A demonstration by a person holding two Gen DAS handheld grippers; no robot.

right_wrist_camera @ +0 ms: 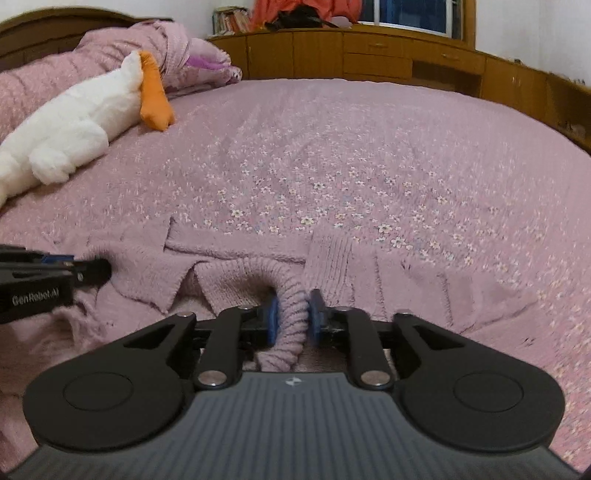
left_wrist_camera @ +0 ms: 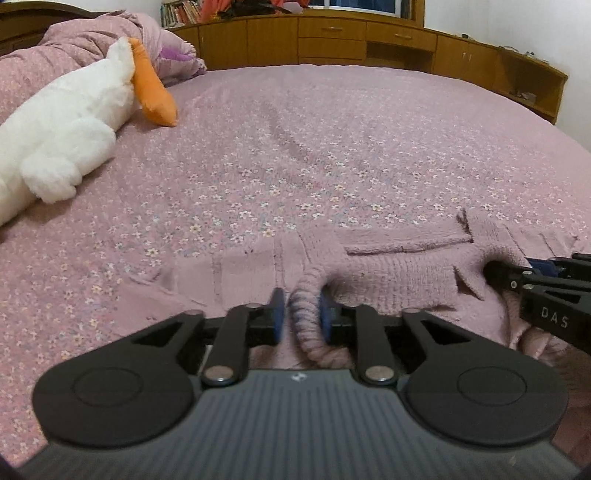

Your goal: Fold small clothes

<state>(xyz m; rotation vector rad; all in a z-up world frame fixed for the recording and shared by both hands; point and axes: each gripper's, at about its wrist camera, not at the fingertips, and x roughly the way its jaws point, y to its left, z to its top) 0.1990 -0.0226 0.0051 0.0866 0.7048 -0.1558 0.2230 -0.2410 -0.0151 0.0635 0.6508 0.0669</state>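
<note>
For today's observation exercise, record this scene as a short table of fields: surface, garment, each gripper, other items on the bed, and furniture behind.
surface: bed with pink floral cover
garment: pink knitted sweater, spread near the front edge
left gripper: a ribbed fold of the sweater between its blue pads
right gripper: likewise, a ribbed fold between its pads
other items: white plush toy with orange beak; bunched quilt
behind: wooden cabinets
</note>
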